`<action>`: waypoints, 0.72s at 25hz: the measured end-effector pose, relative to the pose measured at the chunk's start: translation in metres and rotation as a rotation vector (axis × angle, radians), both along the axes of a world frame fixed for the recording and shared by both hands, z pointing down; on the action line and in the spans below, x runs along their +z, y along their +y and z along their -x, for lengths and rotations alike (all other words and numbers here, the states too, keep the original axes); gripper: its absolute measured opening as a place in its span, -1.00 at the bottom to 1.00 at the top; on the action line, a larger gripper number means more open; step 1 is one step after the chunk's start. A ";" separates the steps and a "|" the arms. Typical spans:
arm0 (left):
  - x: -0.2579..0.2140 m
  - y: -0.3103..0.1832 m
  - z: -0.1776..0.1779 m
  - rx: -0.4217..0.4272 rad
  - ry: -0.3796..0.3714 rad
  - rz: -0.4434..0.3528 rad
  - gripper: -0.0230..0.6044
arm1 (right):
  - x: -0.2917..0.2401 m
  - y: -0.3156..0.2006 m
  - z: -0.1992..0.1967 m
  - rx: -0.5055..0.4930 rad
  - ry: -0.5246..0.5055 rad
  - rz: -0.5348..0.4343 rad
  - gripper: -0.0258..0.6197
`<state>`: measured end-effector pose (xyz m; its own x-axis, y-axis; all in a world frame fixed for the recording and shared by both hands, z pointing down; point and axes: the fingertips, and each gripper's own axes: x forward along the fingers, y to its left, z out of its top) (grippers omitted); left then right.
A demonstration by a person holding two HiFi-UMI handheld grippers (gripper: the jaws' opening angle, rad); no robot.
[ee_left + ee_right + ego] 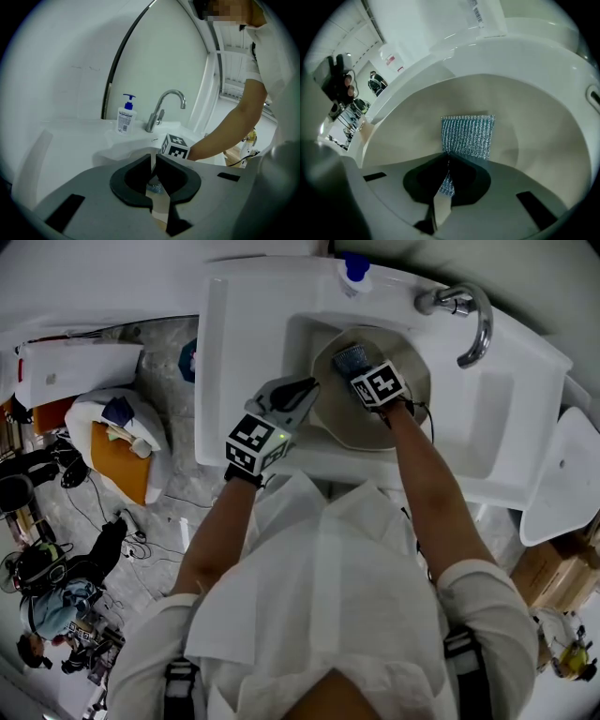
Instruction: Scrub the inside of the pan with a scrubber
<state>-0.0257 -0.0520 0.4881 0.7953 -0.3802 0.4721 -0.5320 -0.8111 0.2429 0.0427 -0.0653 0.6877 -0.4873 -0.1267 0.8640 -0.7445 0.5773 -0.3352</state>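
**Scrubber in pan, both grippers engaged**

Pan point(345, 420) sits mouth up in the white sink point(469, 460), near the tap point(473, 320). Right gripper point(447, 161) is closed tight on the scrubber point(468, 136), pinching its near end. The scrubber is a blue-silver mesh rectangle. Its long axis runs straight out along the jaws' line, with the free end pointing away from the gripper. In the head view that is toward the back of the sink and slightly to the person's left. Its face lies against the pan's pale inner surface, on the far side of the bowl. Left gripper point(153, 161) has its jaws nearly together with a thin gap, clamped on the pan's left rim; the head view shows its tips right at that edge. The right gripper's marker cube shows just past the left jaws. Soap bottle point(125, 116) stands on the sink ledge beside the tap, well apart from the pan
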 end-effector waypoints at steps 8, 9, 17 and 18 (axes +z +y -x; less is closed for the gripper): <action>0.001 -0.001 -0.004 0.003 0.012 0.003 -0.78 | 0.002 0.073 -0.008 -0.200 0.002 0.224 -0.87; 0.001 -0.001 -0.005 0.004 0.013 0.003 -0.78 | 0.003 0.078 -0.016 -0.210 0.029 0.247 -0.87; 0.000 -0.001 -0.011 0.013 0.016 0.002 -0.78 | 0.010 0.046 -0.071 -0.131 0.239 0.180 -0.87; 0.000 0.000 -0.012 0.014 0.017 0.002 -0.78 | 0.009 0.037 -0.072 -0.111 0.247 0.147 -0.87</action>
